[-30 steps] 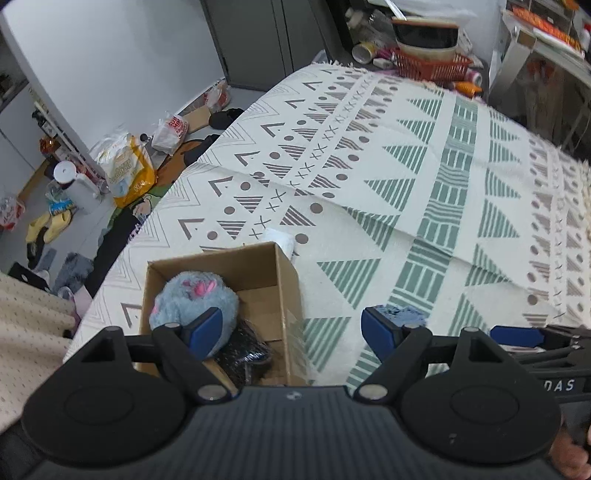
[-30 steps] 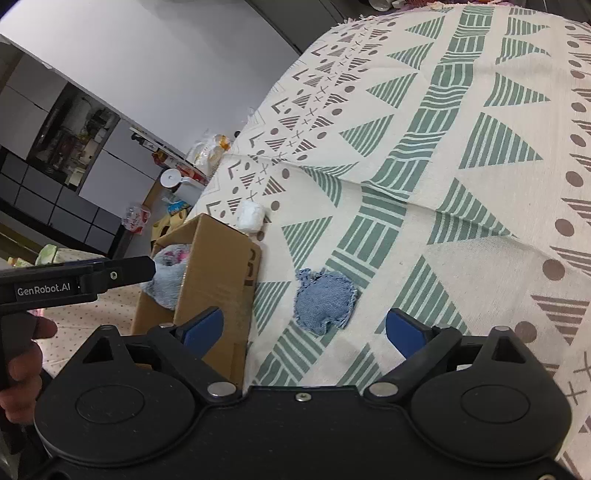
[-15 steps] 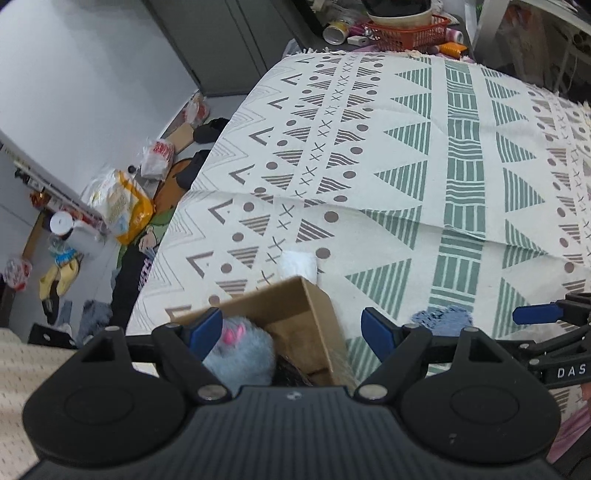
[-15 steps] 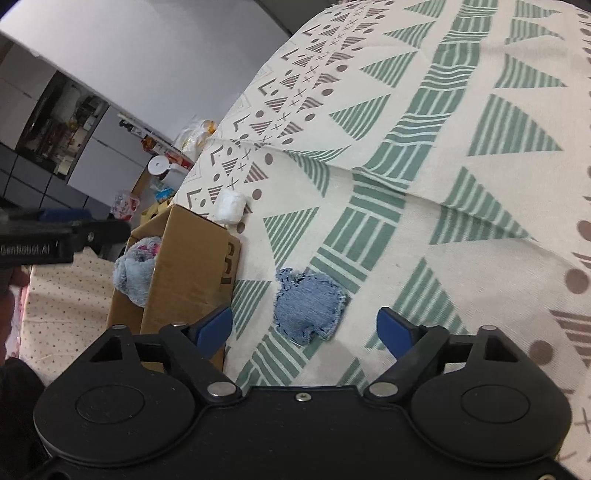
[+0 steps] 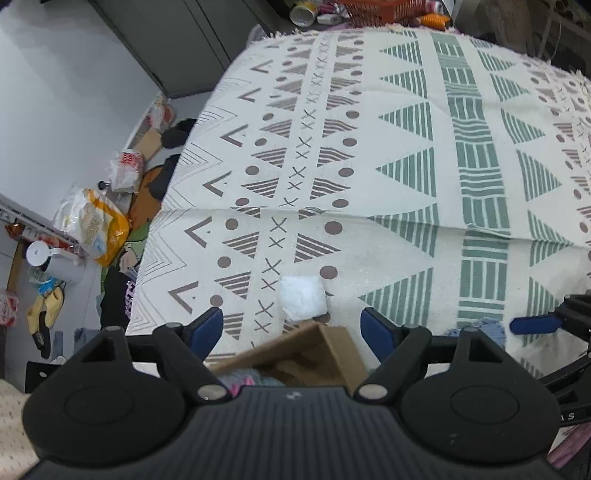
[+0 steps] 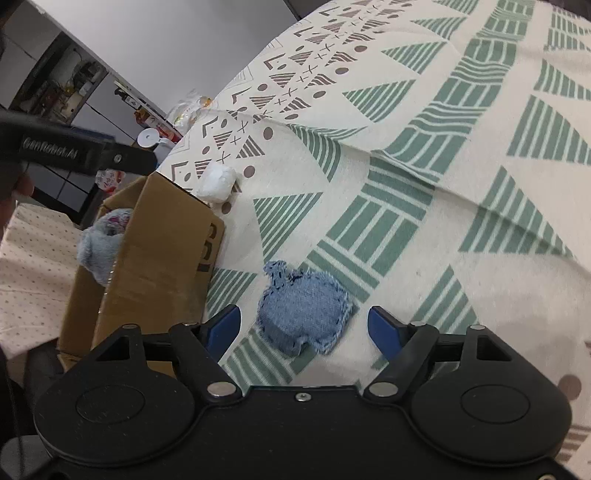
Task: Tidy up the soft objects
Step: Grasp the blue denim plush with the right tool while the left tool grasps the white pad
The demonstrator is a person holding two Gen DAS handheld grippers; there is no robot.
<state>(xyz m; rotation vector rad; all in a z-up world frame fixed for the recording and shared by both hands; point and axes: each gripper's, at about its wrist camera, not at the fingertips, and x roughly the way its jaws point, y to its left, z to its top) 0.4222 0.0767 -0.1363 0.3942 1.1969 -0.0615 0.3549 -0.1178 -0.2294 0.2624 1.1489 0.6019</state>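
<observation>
One patterned bedspread (image 6: 424,192), cream with green and brown triangles, dots and crosses, covers the whole bed and carries everything else. On it stands one open cardboard box (image 6: 162,258) near the bed's edge, with one fluffy grey-blue plush toy (image 6: 101,243) lying inside; from the left wrist view only the box's far corner (image 5: 314,350) shows. One frayed denim patch (image 6: 303,312) lies flat on the spread just beside the box, apart from it. One small white wad (image 5: 303,297), soft-looking, sits just beyond the box's far corner.

Two grippers are up. The right gripper (image 6: 304,326) hangs over the denim patch with its blue-tipped fingers (image 6: 384,326) spread wide on either side, holding nothing. The left gripper (image 5: 291,328) is likewise wide open and empty, above the box's far end, the white wad lying ahead of it.

Past the bed, the floor (image 5: 74,155) is strewn with bags and shoes, and an orange basket (image 5: 380,7) stands beyond the far end.
</observation>
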